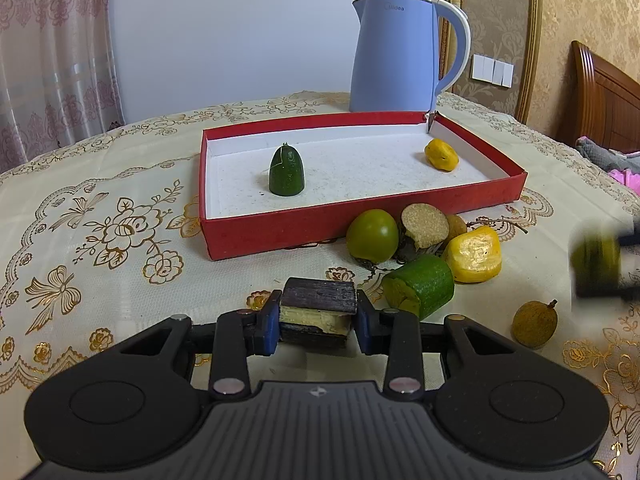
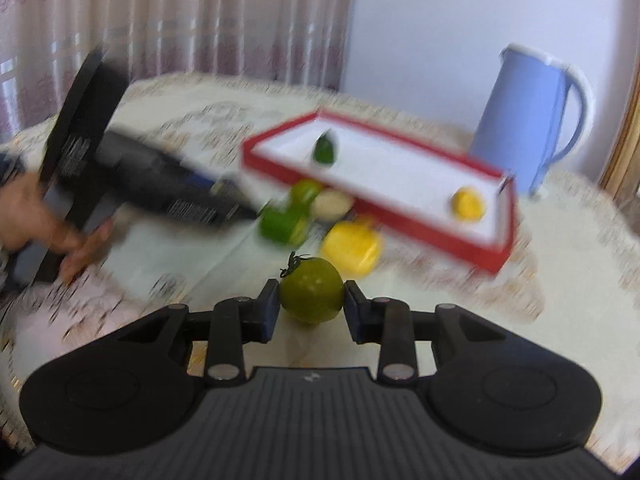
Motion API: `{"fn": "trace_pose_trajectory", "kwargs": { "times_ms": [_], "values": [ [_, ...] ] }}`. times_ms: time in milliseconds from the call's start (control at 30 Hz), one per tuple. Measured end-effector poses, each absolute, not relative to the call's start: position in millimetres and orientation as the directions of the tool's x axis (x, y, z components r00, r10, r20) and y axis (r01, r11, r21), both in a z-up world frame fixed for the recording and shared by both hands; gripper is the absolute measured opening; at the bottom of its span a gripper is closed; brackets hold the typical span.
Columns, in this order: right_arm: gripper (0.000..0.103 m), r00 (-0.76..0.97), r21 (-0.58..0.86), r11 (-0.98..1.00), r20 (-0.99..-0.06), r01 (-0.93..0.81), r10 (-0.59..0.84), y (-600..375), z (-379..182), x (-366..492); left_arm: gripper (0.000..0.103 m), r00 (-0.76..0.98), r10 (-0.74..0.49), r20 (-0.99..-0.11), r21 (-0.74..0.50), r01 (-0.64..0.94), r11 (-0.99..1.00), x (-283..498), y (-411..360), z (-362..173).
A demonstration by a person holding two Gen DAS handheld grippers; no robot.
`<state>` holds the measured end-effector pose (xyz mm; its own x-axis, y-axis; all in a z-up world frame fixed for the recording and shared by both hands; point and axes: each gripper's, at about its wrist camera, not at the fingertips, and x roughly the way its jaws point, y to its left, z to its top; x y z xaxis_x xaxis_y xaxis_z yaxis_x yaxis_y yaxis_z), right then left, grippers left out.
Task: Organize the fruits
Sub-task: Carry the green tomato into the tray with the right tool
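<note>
Two pieces are in hand at once: the left tool [image 1: 317, 317] pinches a dark purple block with a pale yellow middle layer [image 1: 318, 312] between its blue pads, and the right tool [image 2: 311, 307] is pressed onto a round olive-green fruit with a dry stalk [image 2: 312, 294], held clear of the table, probably so each can be carried to the box. The shallow red cardboard box with a white floor [image 1: 280, 228] already holds a dark green domed piece [image 1: 286, 171] standing on its cut face and a small yellow-orange fruit [image 1: 441, 154] near the far right corner. Just outside its near wall a green round fruit [image 1: 372, 234], a tan cut half [image 1: 425, 225], a yellow chunk [image 1: 474, 255] and a green cylinder piece [image 1: 420, 286] huddle together, unsorted; a brown longan-like fruit [image 1: 534, 323] lies apart. Behind the box stands a pale blue kettle [image 1: 394, 52] on the cream floral tablecloth [image 1: 100, 240]
</note>
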<state>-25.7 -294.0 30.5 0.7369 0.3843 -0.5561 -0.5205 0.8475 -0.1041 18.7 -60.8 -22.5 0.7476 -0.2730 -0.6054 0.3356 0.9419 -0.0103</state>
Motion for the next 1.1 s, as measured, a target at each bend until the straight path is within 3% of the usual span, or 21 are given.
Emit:
{"fn": "trace_pose_trajectory", "kwargs": {
  "times_ms": [233,567,867,1100],
  "values": [
    [0.032,0.818,-0.155,0.880,-0.466,-0.450,0.336,-301,63,59,0.035,0.748,-0.273,-0.606,-0.010,0.335,0.942,19,-61,-23],
    [0.032,0.783,-0.101,0.902,-0.544,-0.419,0.302,-282,28,174,0.035,0.748,-0.272,-0.606,-0.010,0.334,0.942,19,-60,-22],
    [0.032,0.762,-0.048,0.939,-0.599,-0.340,0.246,-295,-1,203,0.035,0.749,-0.268,-0.607,-0.004,0.334,0.943,19,-60,-23],
    [0.032,0.781,-0.037,0.951,-0.580,-0.308,0.230,-288,-17,206,0.035,0.751,-0.255,-0.609,0.013,0.331,0.944,17,-63,-23]
  ]
}}
